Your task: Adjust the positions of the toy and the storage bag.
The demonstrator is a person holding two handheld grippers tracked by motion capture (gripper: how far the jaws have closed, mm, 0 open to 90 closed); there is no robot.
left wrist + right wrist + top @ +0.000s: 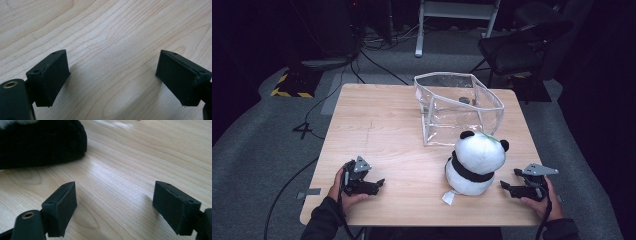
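Panda (475,162) between both open tongs (506,186)

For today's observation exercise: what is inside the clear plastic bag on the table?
Through the walls of the clear plastic bag, one small dark round object shows near its far side. Its identity is too small to tell. Otherwise the bag looks empty.

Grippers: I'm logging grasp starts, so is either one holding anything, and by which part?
Nothing is held. The left gripper and right gripper are both open over bare table; the panda sits untouched beside the right one.
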